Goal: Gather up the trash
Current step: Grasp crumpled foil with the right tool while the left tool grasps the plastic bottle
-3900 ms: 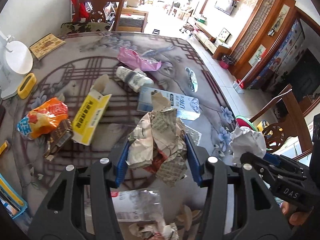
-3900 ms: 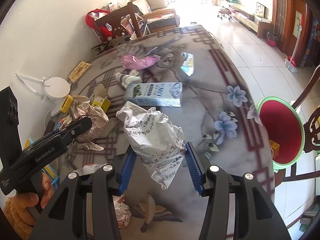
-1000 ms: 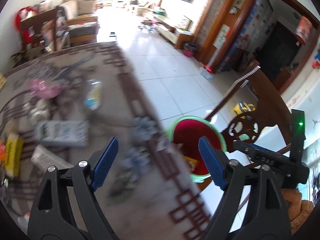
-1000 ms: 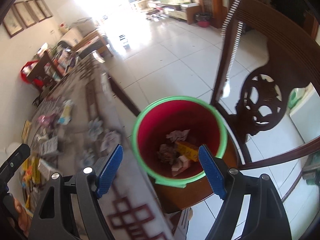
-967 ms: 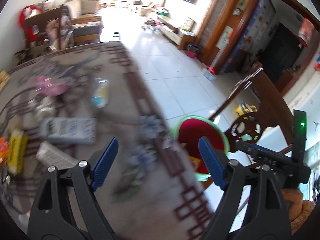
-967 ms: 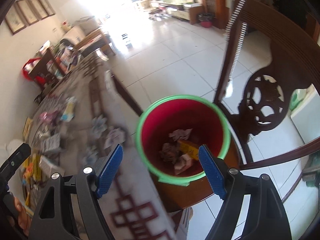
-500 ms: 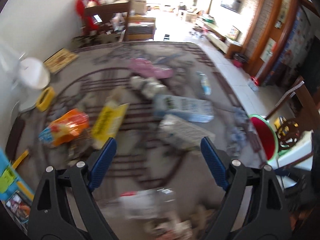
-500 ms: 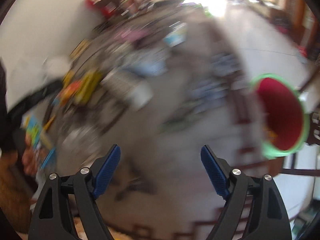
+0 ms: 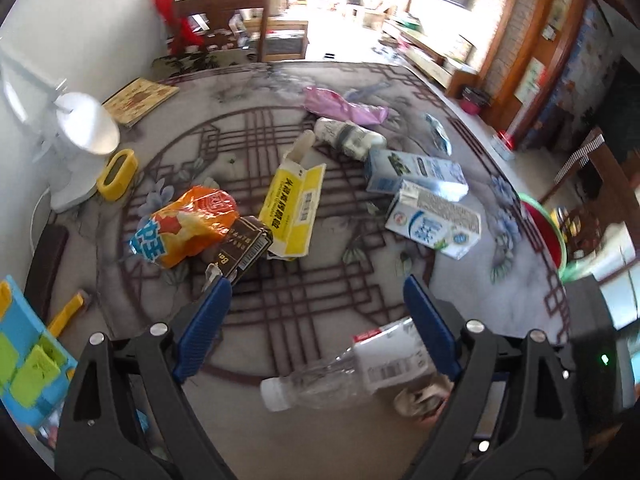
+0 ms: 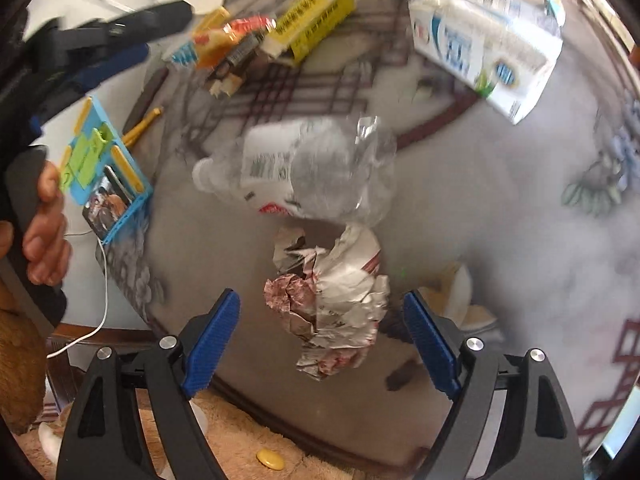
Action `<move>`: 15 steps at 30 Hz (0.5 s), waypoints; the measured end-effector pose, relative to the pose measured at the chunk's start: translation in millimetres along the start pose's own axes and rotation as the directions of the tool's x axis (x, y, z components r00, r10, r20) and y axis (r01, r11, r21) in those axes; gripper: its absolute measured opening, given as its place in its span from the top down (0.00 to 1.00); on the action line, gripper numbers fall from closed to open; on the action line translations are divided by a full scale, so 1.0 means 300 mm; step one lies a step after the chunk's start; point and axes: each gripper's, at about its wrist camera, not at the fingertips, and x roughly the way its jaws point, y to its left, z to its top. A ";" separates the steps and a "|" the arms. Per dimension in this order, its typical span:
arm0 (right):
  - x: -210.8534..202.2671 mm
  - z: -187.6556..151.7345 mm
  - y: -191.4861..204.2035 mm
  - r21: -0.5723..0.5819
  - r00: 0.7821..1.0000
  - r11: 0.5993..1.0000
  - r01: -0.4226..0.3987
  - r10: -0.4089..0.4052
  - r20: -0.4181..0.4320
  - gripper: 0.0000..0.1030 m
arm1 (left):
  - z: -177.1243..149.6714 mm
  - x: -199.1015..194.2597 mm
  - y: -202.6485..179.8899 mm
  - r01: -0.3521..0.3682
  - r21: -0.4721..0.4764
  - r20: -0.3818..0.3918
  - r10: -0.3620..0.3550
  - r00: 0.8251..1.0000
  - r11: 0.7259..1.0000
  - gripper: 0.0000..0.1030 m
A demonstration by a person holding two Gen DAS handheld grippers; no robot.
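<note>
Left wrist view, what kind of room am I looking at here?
Probably a home dining and living room: a patterned table strewn with trash, wooden chairs at it, and tiled floor beyond.

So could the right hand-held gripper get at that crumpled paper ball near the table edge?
Probably yes. The right hand-held gripper is open, its jaws have just been closing a little, and the crumpled paper ball lies between its fingers with nothing on top; the crushed plastic bottle lies just beyond.

Yellow carton [image 9: 294,210], orange snack bag [image 9: 186,226]
</note>
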 end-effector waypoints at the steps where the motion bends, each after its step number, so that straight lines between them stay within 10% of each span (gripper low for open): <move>1: 0.015 -0.003 0.002 0.005 1.000 1.000 0.011 -0.011 -0.012 0.45 | -0.003 0.002 -0.005 0.005 0.022 -0.004 -0.005 1.000 1.000 0.16; 15: -0.075 -0.040 -0.039 0.146 0.981 0.980 0.138 -0.155 0.115 0.49 | -0.083 0.087 -0.086 0.123 0.209 -0.112 -0.101 0.989 0.970 0.10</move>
